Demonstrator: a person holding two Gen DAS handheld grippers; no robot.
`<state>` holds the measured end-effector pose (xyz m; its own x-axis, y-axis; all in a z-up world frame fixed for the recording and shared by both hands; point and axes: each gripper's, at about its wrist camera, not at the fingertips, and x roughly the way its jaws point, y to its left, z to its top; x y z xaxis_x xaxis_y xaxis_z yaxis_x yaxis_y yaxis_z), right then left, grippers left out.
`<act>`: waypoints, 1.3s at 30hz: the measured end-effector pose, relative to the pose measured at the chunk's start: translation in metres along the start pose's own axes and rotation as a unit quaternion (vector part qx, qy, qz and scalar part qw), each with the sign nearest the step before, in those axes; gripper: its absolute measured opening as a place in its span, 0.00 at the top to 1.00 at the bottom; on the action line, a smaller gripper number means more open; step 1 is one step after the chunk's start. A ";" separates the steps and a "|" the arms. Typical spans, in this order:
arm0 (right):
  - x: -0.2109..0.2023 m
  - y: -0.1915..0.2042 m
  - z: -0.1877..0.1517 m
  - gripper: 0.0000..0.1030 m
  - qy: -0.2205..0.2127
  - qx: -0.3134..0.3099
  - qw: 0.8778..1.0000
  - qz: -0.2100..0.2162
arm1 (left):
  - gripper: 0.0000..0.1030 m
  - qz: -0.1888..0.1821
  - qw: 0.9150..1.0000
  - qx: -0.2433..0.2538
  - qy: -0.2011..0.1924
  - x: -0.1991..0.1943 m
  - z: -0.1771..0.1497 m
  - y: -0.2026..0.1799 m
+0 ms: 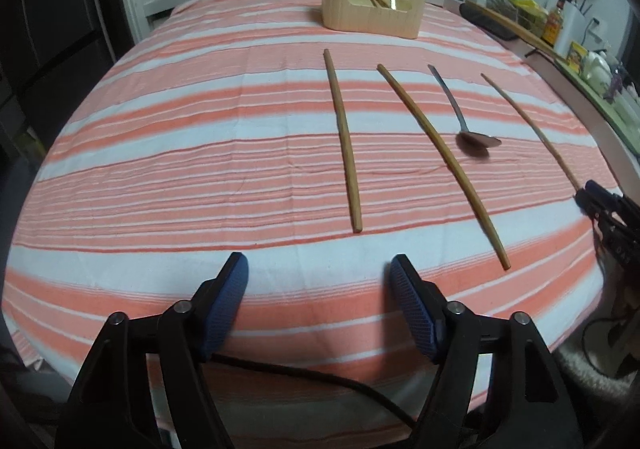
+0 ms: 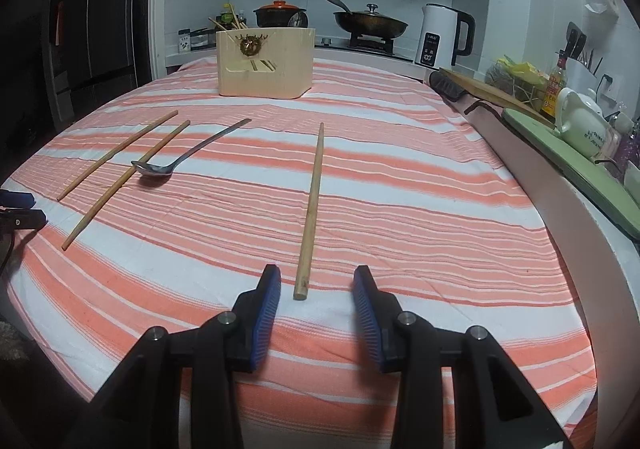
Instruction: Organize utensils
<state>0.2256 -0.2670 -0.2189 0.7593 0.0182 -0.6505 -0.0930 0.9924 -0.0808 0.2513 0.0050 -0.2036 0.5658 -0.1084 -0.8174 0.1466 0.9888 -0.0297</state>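
On the striped tablecloth [image 1: 200, 153] three chopsticks and a spoon lie side by side, all with their long axes running near to far toward the wooden utensil holder [image 2: 264, 63] at the far end, which already holds a few sticks. Farthest left lies the left chopstick [image 1: 343, 141]; the left gripper [image 1: 319, 269] hovers just short of its near end and slightly left of it, jaws wide apart with nothing but cloth between them. Next to the right comes the second chopstick [image 1: 442, 165], angled a little, then the metal spoon [image 1: 466, 129], its bowl toward the near side and close beside that stick without clearly touching it. Well apart on the right lies the right chopstick [image 2: 311, 205], and this is the relation the coming move likely turns on: its near tip sits just ahead of the right gripper [image 2: 316, 281], almost in line with the gap between the jaws, which stand partly apart and press on nothing. The right hand is plainly the nearer to this stick. The cloth between stick and holder is bare; a kettle [image 2: 442, 35], pans and bottles stand beyond the table, out of the way.
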 end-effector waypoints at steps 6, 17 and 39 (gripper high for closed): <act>-0.003 -0.002 -0.004 0.66 -0.008 0.011 1.000 0.002 | 0.52 0.002 1.000 0.014 -0.027 0.007 0.004 -0.016; -0.007 0.010 -0.007 0.93 -0.032 0.004 0.999 0.005 | 0.98 -0.001 0.997 0.028 -0.070 0.001 -0.003 -0.033; -0.089 -0.010 0.098 0.93 -0.153 0.010 0.988 0.010 | 0.98 -0.059 0.981 -0.010 -0.182 -0.110 0.072 0.009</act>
<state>0.2221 -0.2667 -0.0860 0.9166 0.0716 -0.3934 -0.1003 0.9935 -0.0529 0.2491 0.0181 -0.0724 0.7989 -0.2480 -0.5480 0.2147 0.9686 -0.1255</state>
